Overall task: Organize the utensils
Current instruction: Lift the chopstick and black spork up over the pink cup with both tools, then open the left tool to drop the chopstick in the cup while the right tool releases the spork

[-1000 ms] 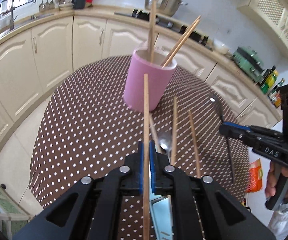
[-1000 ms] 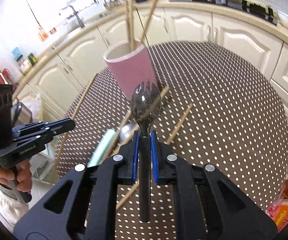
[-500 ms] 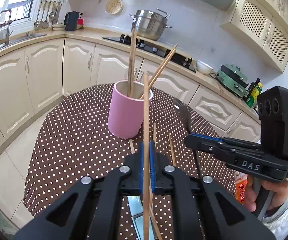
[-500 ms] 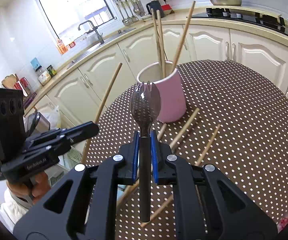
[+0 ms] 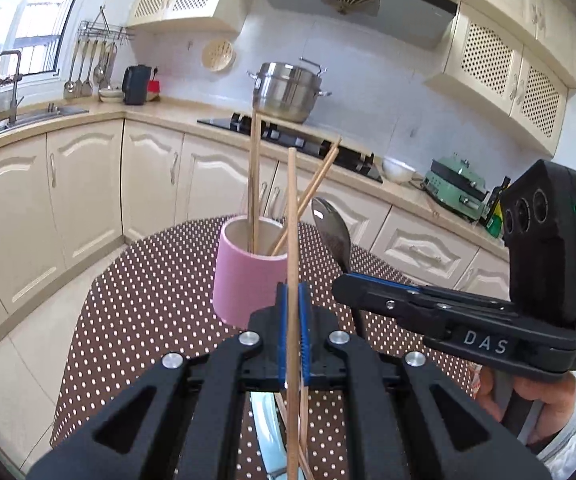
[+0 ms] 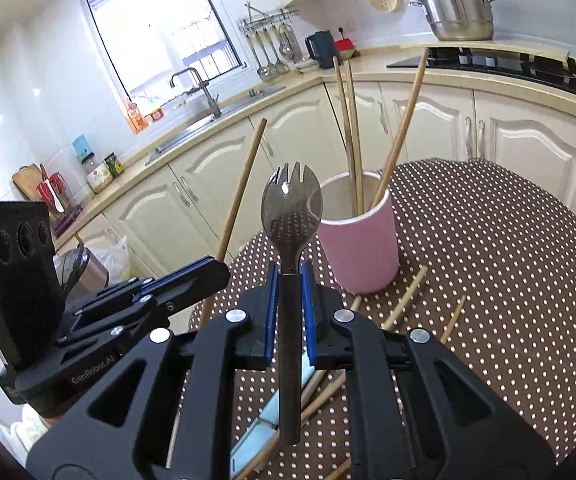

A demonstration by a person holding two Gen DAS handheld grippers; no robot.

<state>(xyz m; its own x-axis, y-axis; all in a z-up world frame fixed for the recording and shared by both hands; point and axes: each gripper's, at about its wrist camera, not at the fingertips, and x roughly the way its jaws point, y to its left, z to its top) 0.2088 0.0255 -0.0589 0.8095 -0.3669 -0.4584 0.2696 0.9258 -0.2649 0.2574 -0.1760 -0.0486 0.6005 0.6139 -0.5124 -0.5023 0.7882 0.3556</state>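
Holding a chopstick [image 5: 292, 216] in the clamped left claw [image 5: 293, 312] and a spork [image 6: 291, 216] in the clamped right claw [image 6: 290, 304], each should tip handle-down over the cup [image 6: 362, 248] before letting go.

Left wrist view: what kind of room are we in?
A home kitchen, by the look of it: a steel pot on a black cooktop, a sink with a tap under the window, and cream cabinets along the counter. The work surface is a polka-dot table.
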